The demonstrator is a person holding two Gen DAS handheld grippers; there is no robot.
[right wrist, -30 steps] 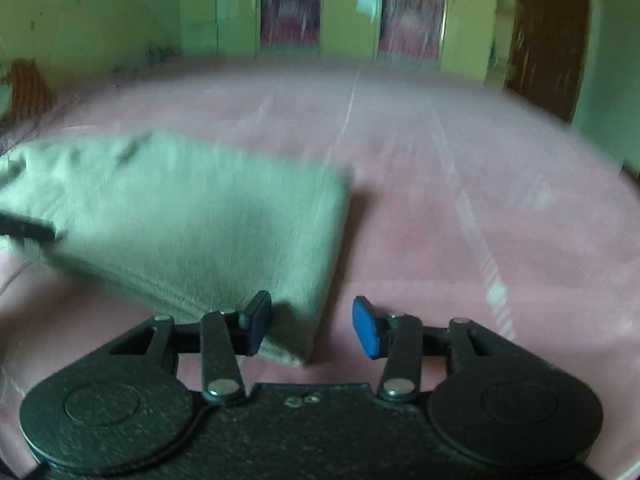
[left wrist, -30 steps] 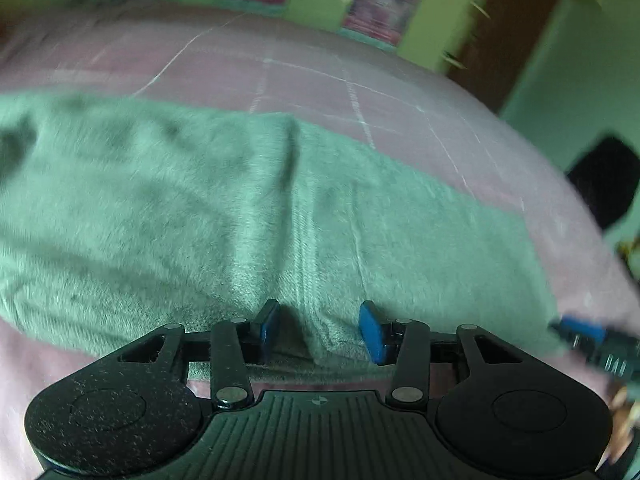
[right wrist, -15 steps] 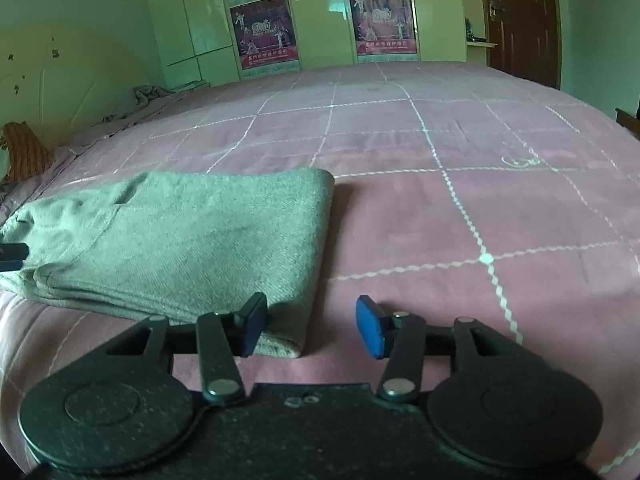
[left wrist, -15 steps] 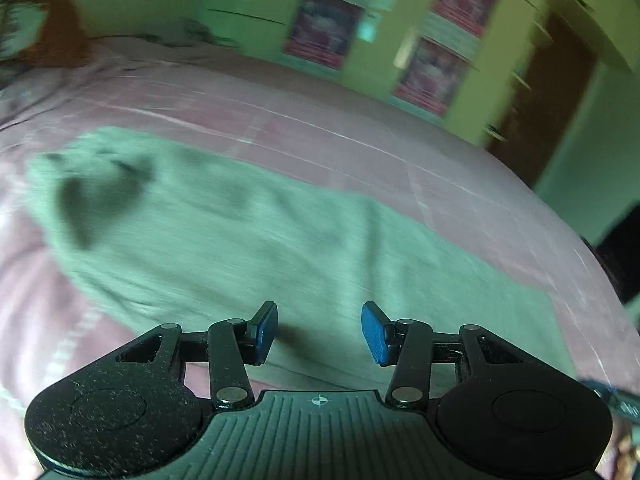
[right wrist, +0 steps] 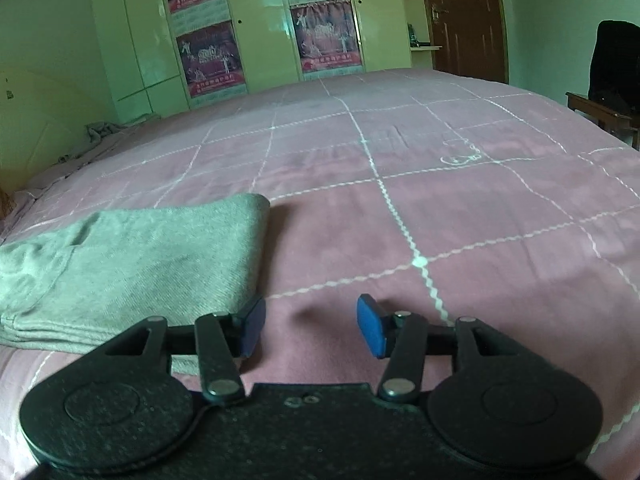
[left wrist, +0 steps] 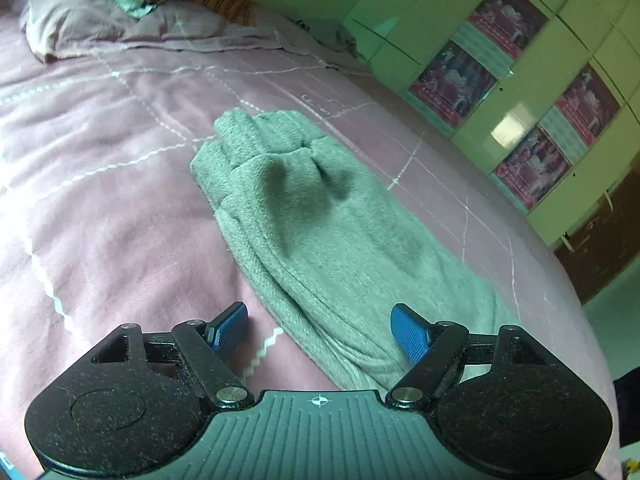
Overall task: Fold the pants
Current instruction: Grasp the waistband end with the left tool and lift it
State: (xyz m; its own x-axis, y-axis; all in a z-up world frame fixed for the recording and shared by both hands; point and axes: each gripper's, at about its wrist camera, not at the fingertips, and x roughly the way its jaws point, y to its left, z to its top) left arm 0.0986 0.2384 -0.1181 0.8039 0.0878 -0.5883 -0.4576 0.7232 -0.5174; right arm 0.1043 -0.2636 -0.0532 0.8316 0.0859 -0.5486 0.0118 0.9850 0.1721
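Grey-green pants lie folded in a long strip on the pink bedspread. In the left wrist view their bunched end is far and the near end lies between my fingers. My left gripper is open and empty, just above the near end. In the right wrist view the pants lie at the left with a rounded fold edge. My right gripper is open and empty, over bare bedspread just right of that edge.
Pillows lie at the head of the bed. Green wardrobe doors with posters stand beyond the bed. A brown door and a dark chair are at the right.
My left gripper has swung left and opened wider; the pants now run away from it. My right gripper has shifted right, off the pants' edge.
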